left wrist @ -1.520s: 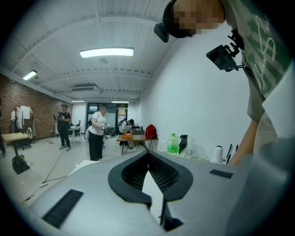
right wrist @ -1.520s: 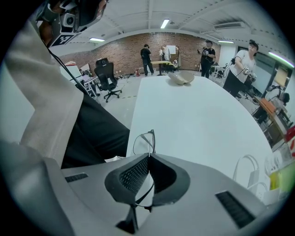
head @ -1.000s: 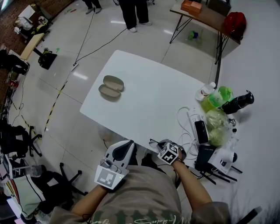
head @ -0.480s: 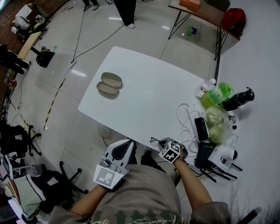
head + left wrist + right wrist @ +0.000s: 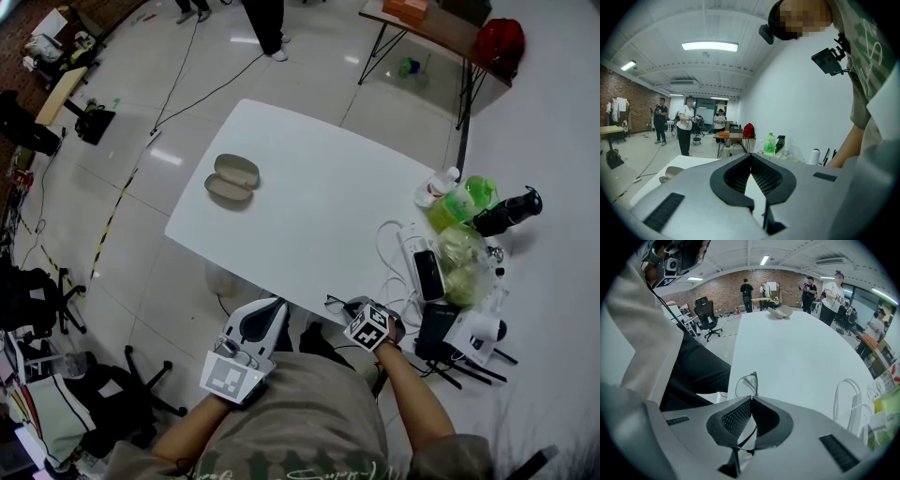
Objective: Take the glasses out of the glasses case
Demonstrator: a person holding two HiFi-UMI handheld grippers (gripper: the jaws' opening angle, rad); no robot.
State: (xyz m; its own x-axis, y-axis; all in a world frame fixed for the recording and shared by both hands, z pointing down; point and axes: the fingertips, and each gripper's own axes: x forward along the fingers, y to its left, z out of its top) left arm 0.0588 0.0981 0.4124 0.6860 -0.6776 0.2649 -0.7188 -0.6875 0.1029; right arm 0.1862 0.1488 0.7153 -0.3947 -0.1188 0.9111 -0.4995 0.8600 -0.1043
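Observation:
The beige glasses case lies open at the table's far left corner, also small and distant in the right gripper view. My right gripper is at the near edge of the white table, shut on the thin dark-framed glasses. One lens sticks out past the closed jaws, and a temple runs down between the pads. My left gripper is held off the table's near edge beside my body, jaws shut with nothing between them.
The table's right end is crowded: white power strip with cable, a phone, green bottles, a black bottle. A side table with a red bag stands far right. People stand beyond the table.
My right gripper with the glasses has drifted slightly right and toward me. The left gripper has barely moved. The person standing beyond the table has moved further off.

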